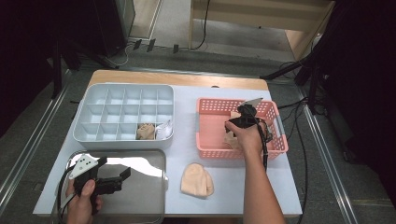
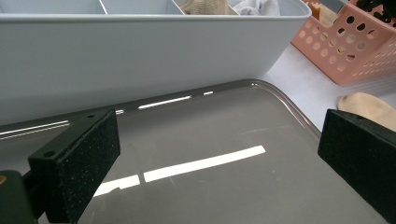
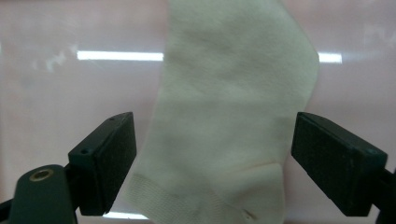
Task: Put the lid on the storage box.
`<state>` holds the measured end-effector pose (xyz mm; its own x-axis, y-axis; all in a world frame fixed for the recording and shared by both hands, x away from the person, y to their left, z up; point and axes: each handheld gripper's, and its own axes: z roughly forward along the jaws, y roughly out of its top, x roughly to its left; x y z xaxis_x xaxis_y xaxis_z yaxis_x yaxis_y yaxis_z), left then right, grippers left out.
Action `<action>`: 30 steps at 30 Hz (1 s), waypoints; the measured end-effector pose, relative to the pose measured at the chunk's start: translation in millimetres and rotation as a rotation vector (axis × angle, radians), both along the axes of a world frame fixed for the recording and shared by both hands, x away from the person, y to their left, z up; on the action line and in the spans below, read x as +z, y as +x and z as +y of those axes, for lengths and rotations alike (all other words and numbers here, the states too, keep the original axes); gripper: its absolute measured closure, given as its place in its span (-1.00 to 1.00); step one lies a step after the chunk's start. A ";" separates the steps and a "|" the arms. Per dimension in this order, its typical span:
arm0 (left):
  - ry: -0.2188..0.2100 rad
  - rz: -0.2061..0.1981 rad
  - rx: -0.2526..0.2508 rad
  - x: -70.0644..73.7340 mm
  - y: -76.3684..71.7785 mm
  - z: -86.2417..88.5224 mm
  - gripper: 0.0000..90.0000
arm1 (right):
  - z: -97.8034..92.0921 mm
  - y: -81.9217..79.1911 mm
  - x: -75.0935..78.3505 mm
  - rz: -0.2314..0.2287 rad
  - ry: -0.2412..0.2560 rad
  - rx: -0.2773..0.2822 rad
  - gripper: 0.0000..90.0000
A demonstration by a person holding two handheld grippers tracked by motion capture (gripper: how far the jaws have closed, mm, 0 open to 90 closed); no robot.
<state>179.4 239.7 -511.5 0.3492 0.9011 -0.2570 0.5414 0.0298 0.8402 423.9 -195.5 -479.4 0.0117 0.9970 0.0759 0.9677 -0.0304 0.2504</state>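
Cream sock point(image 3: 224, 116) lying flat on the floor of the pink basket point(image 1: 205, 140), right gripper point(image 1: 243, 119) poised over it with jaws spread either side, left gripper point(image 1: 105, 179) over the steel tray point(image 1: 149, 186), jaws wide apart and holding nothing.

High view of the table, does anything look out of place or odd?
One beige balled sock lies loose on the white tabletop, between the metal tray and the pink plastic basket, while others sit in the basket or the grey divided organiser.

Divided box point(image 1: 93, 116) behind tray point(image 1: 154, 172), basket point(image 1: 205, 140) right, sock point(image 1: 197, 180) before basket
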 end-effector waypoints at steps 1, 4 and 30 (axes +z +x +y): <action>0.000 0.000 -0.002 0.3 -0.1 0.1 -1.00 | -0.3 1.2 -1.5 0.017 -0.007 0.010 -0.78; 0.000 0.001 -0.002 0.1 0.1 0.3 -1.00 | 0.9 3.1 -3.8 0.049 -0.009 0.019 -0.85; 0.005 0.006 -0.002 -1.0 0.8 0.7 -1.00 | 12.5 2.9 1.4 -0.012 -0.024 0.108 0.91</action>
